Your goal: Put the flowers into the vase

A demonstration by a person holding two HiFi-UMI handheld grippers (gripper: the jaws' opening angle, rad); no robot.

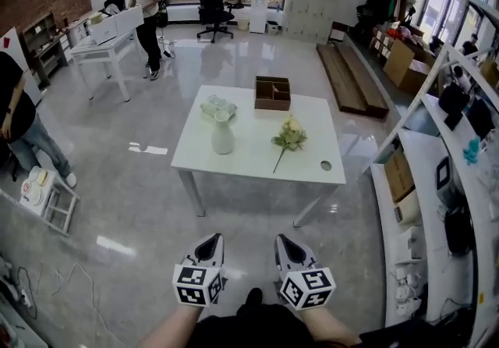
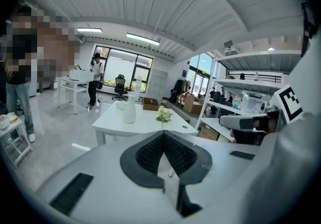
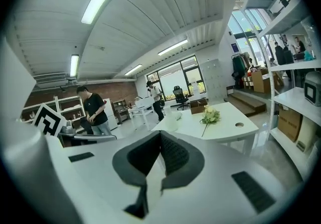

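A white vase [image 1: 222, 136] stands upright on the white table [image 1: 257, 163], left of centre. A bunch of pale flowers [image 1: 290, 138] with a long stem lies flat on the table to the vase's right. Both grippers hover over the floor, well short of the table's near edge. My left gripper [image 1: 210, 243] and right gripper [image 1: 287, 245] are side by side, both shut and empty. In the left gripper view the gripper [image 2: 163, 135] points at the vase [image 2: 129, 112] and flowers [image 2: 163, 113]. The right gripper [image 3: 160, 135] faces the flowers [image 3: 209, 115] and vase [image 3: 171, 121].
A wooden box [image 1: 272, 93] and a clear wrapper [image 1: 217, 107] sit at the table's far side. White shelving [image 1: 437, 182] runs along the right. A person [image 1: 15, 120] and a small stool [image 1: 43, 190] are at the left; another person [image 1: 148, 3] stands by a far desk.
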